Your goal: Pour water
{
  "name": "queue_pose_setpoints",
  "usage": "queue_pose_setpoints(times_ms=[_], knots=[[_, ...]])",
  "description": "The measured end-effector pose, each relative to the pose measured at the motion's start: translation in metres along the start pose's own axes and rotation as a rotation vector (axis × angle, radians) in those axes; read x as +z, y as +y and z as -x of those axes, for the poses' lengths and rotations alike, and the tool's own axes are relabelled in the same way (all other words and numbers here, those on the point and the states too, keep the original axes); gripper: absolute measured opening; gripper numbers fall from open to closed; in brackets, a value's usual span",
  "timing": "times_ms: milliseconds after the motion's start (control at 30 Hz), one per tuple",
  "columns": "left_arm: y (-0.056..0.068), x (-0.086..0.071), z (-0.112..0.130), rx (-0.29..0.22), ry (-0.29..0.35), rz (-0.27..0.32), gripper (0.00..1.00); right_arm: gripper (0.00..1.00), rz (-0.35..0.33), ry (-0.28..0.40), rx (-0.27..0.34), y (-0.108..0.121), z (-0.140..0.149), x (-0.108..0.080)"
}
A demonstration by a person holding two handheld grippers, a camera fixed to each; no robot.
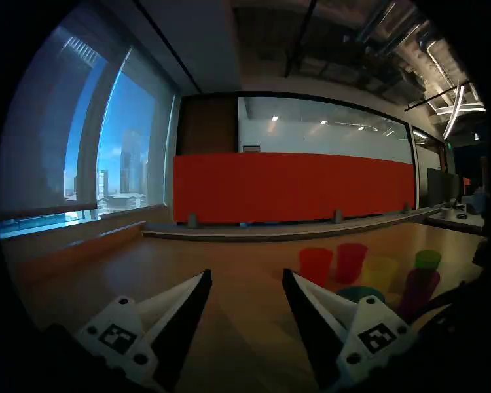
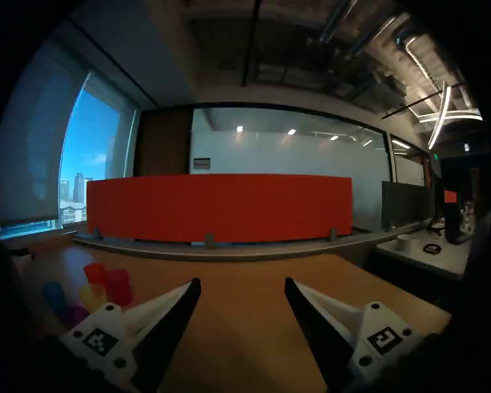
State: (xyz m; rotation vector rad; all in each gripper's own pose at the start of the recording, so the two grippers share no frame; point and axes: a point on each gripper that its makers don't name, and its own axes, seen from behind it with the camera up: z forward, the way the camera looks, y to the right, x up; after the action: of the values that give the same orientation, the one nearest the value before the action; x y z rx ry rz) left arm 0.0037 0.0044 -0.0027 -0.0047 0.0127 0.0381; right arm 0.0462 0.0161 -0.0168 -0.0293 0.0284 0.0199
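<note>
Left gripper view puts your left gripper low in the frame. Its two fingers stand wide apart with bare table showing between them, and they hold nothing. The cups are grouped at the lower right of the frame, just past the tip of the right-hand finger and not touching it. An orange cup and a red cup stand upright side by side at the front of the group as you see it. A yellow cup is to their right, and a green cup is farther right and higher in the frame. A purple cup stands below the green one. A teal cup peeks out just above the finger, partly hidden by it. A red divider runs across the middle of the frame along the far edge of the table. A window fills the upper left.

Right gripper view shows your right gripper spread just as wide, also with nothing in its grasp and only tabletop between the fingers. Here the cups sit at the lower left of the frame, beside and partly behind the left-hand finger. The divider again spans the middle. At the right edge you see a second desk with a monitor and a mug on it, well apart from the cups.
</note>
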Motion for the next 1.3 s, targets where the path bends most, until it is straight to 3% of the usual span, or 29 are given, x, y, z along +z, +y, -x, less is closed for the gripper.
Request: queue_pose_setpoints(times_ms=[267,500,867,1300], knots=[[0.000,0.000,0.000,-0.001,0.000,0.000,0.80,0.99,-0.019,0.020,-0.025,-0.012,0.016,0.006],[0.001,0.000,0.000,-0.001,0.000,0.000,0.80,0.99,-0.038,0.048,-0.005,-0.021,0.020,0.012],[0.000,-0.001,0.001,-0.001,0.000,0.000,0.80,0.99,-0.001,0.039,0.014,-0.007,0.036,0.015],[0.001,-0.001,0.000,-0.001,0.000,0.000,0.80,0.99,-0.040,0.027,0.022,-0.014,0.042,0.018]])
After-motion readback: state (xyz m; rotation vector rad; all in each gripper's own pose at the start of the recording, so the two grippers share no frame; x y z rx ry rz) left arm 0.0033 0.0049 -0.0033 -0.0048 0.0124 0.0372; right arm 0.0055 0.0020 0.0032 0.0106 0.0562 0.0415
